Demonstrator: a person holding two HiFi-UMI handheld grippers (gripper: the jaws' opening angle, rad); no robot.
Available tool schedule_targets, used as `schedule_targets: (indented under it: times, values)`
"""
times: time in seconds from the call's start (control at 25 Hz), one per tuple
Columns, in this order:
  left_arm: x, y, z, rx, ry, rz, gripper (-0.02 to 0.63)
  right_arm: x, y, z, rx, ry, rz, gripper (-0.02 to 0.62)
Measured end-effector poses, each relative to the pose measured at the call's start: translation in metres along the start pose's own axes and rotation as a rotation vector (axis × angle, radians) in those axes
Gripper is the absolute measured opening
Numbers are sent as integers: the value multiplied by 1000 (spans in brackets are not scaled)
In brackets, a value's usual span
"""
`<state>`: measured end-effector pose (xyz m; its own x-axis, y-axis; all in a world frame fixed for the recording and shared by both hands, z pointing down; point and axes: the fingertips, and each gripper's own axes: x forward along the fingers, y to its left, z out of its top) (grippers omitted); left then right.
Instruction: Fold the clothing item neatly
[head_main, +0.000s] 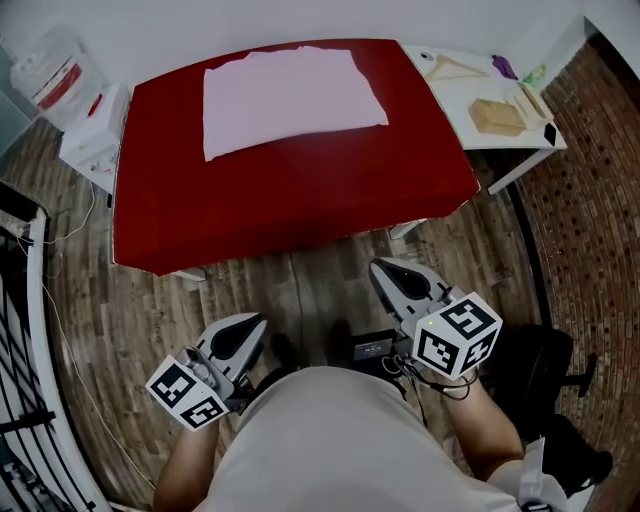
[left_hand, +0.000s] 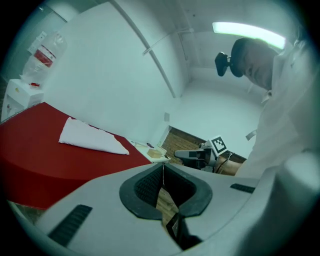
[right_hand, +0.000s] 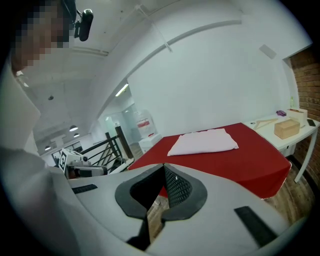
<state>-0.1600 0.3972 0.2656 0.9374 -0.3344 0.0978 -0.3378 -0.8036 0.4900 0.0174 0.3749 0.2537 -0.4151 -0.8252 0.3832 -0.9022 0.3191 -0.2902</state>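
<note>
A pale pink garment (head_main: 290, 97) lies folded in a flat rectangle at the back of the red table (head_main: 290, 200). It also shows in the left gripper view as the pale garment (left_hand: 90, 137) and in the right gripper view as the pale garment (right_hand: 204, 141). Both grippers hang low in front of the person, well short of the table. My left gripper (head_main: 250, 325) is shut with nothing in it, its tips (left_hand: 162, 167) meeting. My right gripper (head_main: 385, 270) is shut and empty too, its pads (right_hand: 164, 169) together.
A white side table (head_main: 500, 100) at the right carries a wooden hanger (head_main: 452, 68), a small wooden box (head_main: 497, 117) and small items. A water dispenser (head_main: 60, 80) stands at the left. A black railing (head_main: 25, 330) runs along the left. Wooden floor lies between me and the table.
</note>
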Motion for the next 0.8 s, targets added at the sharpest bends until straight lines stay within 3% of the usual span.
schedule_targets:
  times: [0.28,0.8]
  values:
    - [16,-15,-3,-18,13,-75,8,0,-5,17,-21,-17,3,15]
    - [36,-11,-18,-52,76,-66,8,3,-19,22,-37,-53,-19,14]
